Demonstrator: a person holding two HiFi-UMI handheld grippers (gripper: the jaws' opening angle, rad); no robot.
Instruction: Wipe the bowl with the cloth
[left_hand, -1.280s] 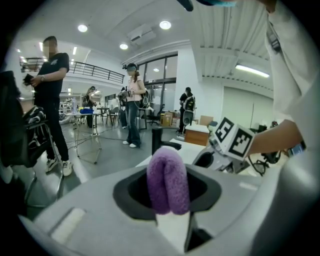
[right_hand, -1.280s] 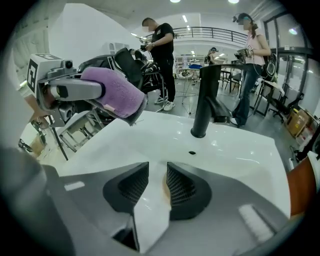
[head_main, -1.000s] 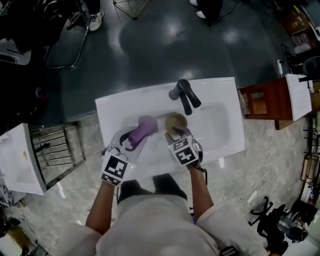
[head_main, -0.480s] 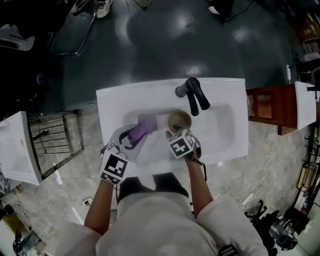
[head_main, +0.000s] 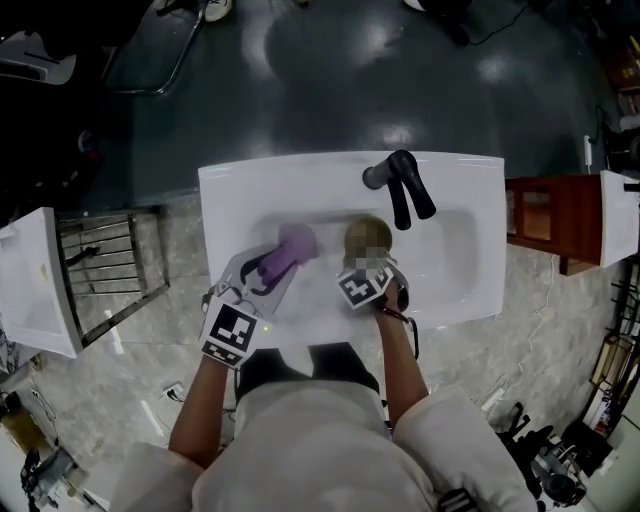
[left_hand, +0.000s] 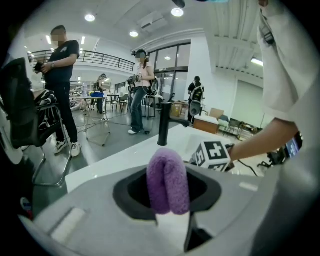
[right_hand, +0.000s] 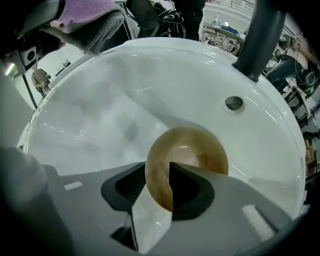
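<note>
**Right gripper dropped onto bowl rim; cloth side barely shifted**

Since the earlier frame the right gripper (right_hand: 158, 176) has been lowered steeply into the sink (head_main: 230, 200), and its jaws have just been opened to their widest. The near rim of the brown bowl (right_hand: 192, 150) is now straddled, with one jaw outside the wall and one inside. No squeeze is judged yet, so the fingers are read as released. The bowl is sat on the basin floor, just near-left of the black faucet (head_main: 402, 185), and has not been moved relative to it.

The left gripper (head_main: 270, 272) is clenched on the folded purple cloth (left_hand: 168, 180), which is held left of the bowl and apart from it.

Step in hand, as judged: the bowl is to be pinned.
- The rim should be seated deep between the pads before closing.
- The glossy curved wall is likely to slip or tip if only the lip is caught.
- The cloth should be brought in only once the bowl is steadied.

Room:
- The basin floor to the left is open, so the cloth can be swung in from there.
- The far-right side is tight, because the faucet is stood close to the bowl and the basin wall with its small round hole (right_hand: 234, 103) rises behind.
- If the bowl is raised, a tilt toward the near-left is judged safer.
</note>
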